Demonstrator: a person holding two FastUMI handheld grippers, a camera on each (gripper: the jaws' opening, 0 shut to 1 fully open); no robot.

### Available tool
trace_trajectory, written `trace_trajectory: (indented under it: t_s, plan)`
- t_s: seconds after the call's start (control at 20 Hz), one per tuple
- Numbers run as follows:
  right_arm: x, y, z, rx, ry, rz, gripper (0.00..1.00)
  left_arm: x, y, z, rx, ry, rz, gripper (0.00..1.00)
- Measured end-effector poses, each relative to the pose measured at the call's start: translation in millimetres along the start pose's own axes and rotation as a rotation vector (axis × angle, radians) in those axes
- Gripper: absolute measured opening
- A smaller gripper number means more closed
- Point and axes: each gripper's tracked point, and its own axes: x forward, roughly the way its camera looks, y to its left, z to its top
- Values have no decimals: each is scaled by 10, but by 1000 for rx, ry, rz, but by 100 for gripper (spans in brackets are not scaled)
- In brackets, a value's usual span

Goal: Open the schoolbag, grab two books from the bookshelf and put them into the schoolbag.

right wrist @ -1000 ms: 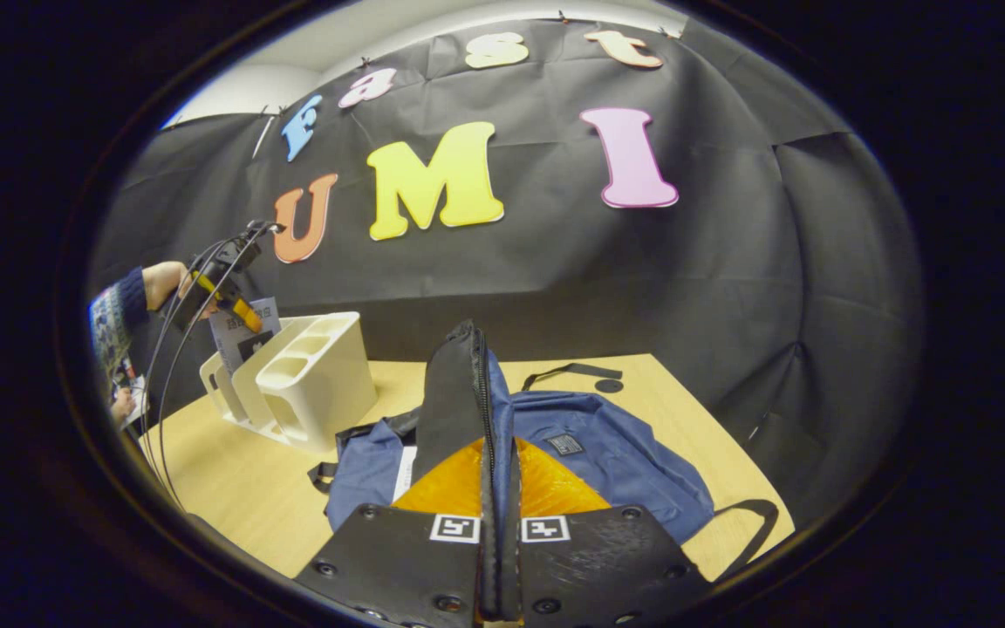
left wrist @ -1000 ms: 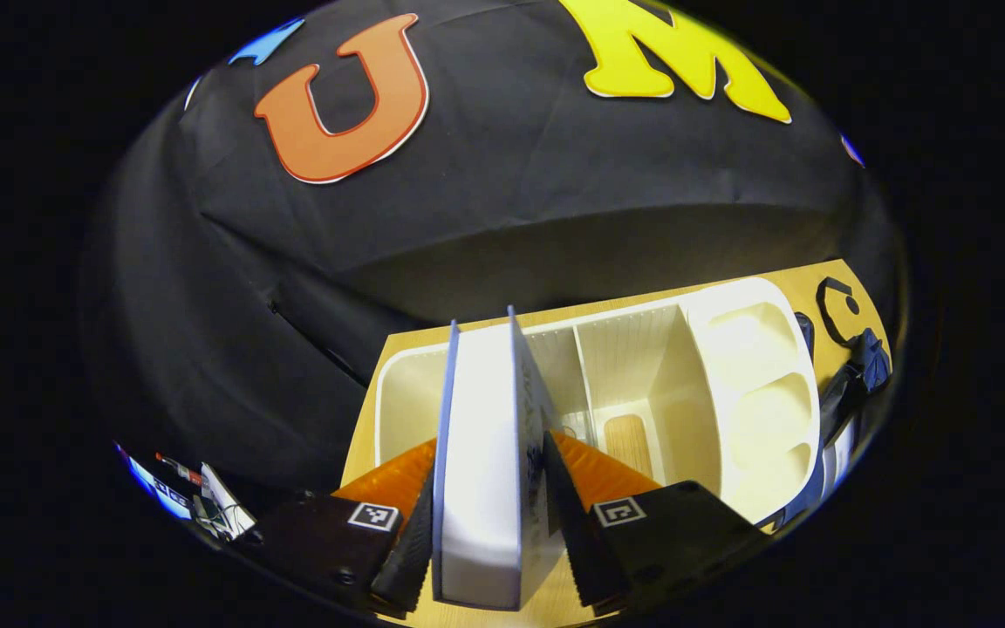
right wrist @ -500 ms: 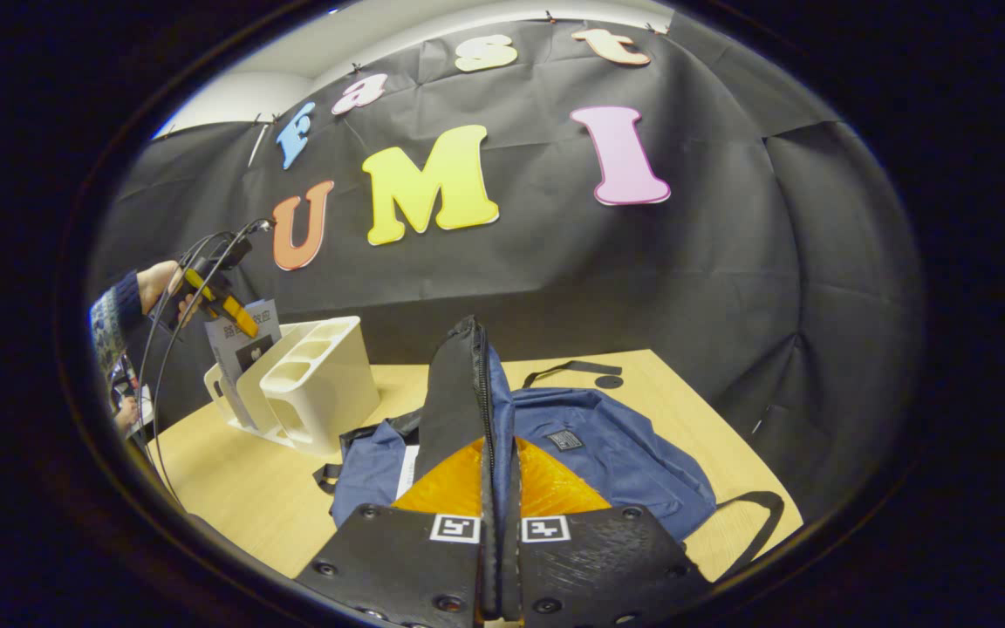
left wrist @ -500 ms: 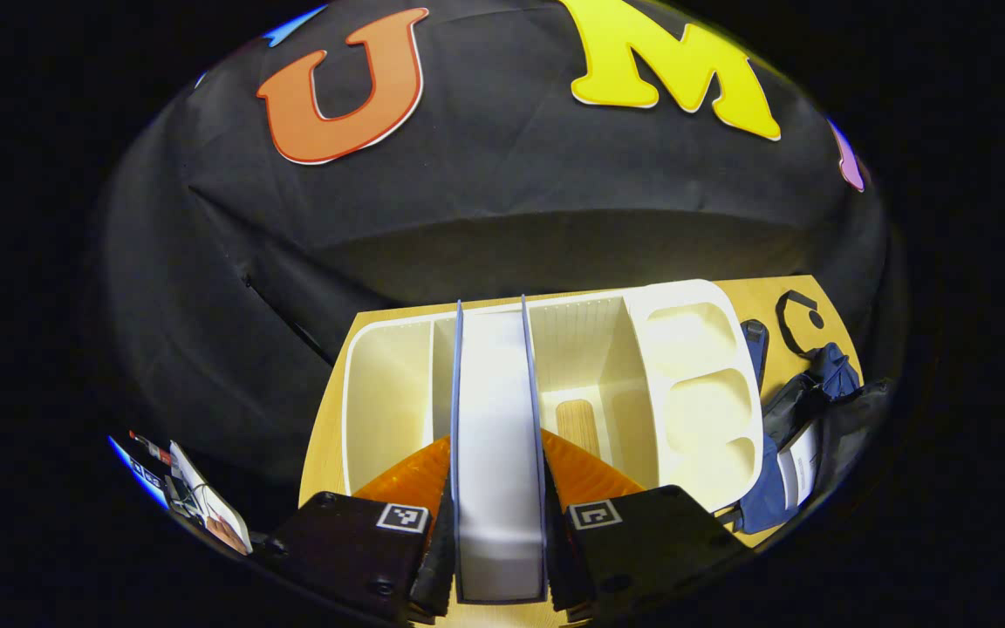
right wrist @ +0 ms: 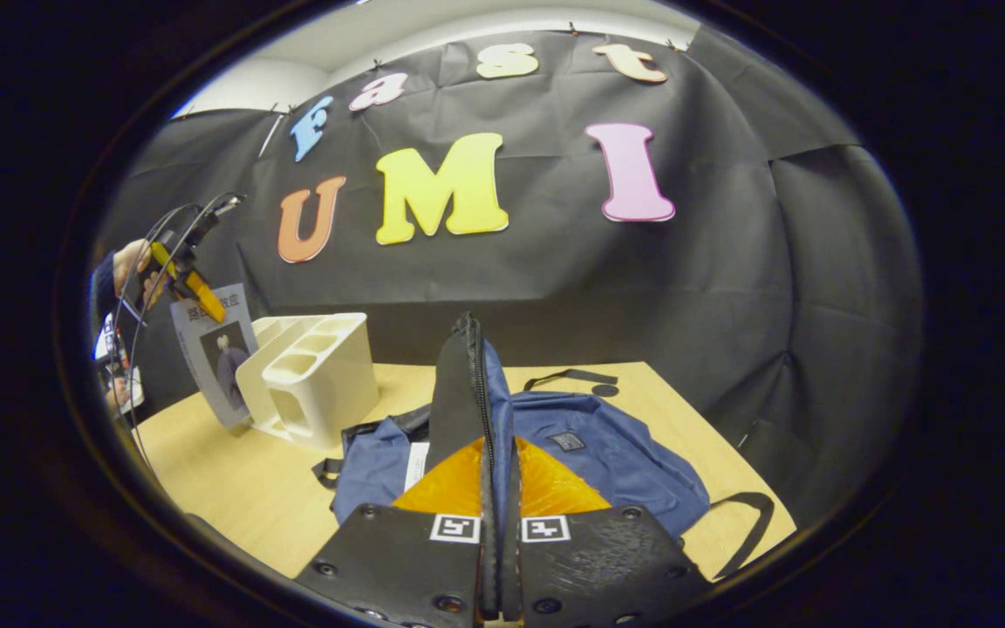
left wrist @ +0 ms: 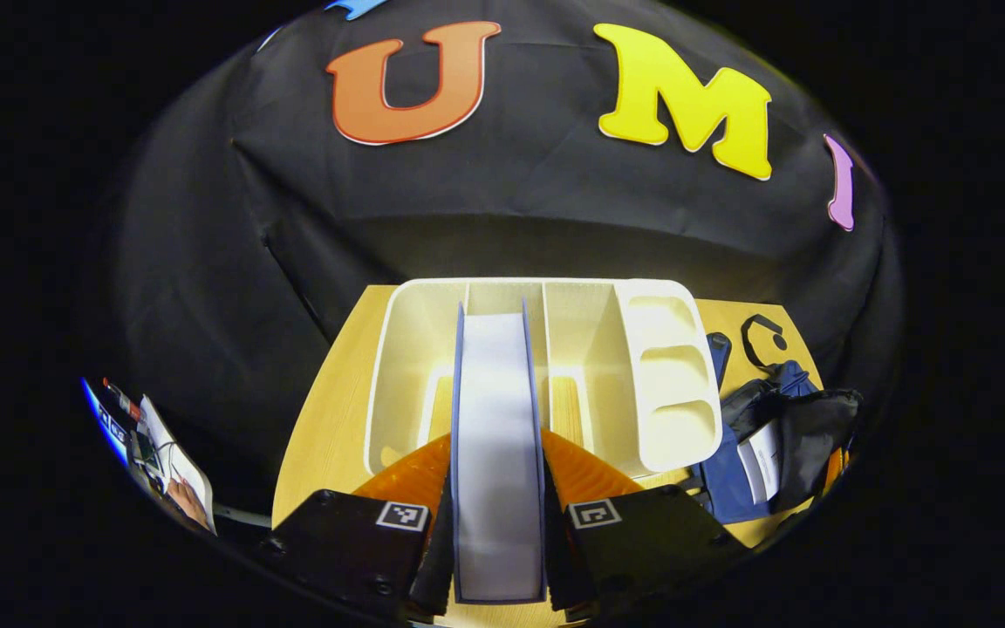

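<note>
A light wooden counter (right wrist: 232,488) stands before a black cloth wall. In the left gripper view, the left tongs (left wrist: 497,558) are clamped on a book (left wrist: 497,453), both fingers pressing its blue covers, with the white page edge facing the camera; the book is held on edge above the white bookshelf (left wrist: 590,349), in line with its open slots. In the right gripper view, the same book (right wrist: 213,353) hangs at 9 o'clock from the far tongs (right wrist: 206,307), just beside the bookshelf (right wrist: 315,375), its lower edge near the counter; a hand (right wrist: 129,262) grips that tool. The right tongs (right wrist: 499,523) are closed nearly flat on the black zippered flap (right wrist: 459,392) of the schoolbag (right wrist: 616,462), lifting it upright. The schoolbag is navy, lies on the counter at centre, at 3 o'clock from the bookshelf, and its straps (right wrist: 751,523) trail toward 4 o'clock. In the left gripper view, the schoolbag (left wrist: 734,475) shows at 4 o'clock with its mouth open.
</note>
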Motion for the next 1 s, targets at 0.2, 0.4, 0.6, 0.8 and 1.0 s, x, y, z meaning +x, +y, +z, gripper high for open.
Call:
trace_trajectory:
  t_s: [0.2,0.4,0.6,0.8,1.0]
  plan:
    - [21,20,-38,-17,5,-17,3,-287,82,-224,-109,-38,-45,44]
    - [40,54,-29,-62,10,-26,3,-514,98,-593,-160,-66,-87,44]
    - [84,123,-46,-118,23,-28,3,-736,33,-960,-252,-97,-159,44]
    - [131,160,-37,-121,26,-30,3,-923,-176,-1258,-417,-123,-275,44]
    - [163,248,26,-141,40,-18,3,-910,-335,-1520,-562,-111,-374,44]
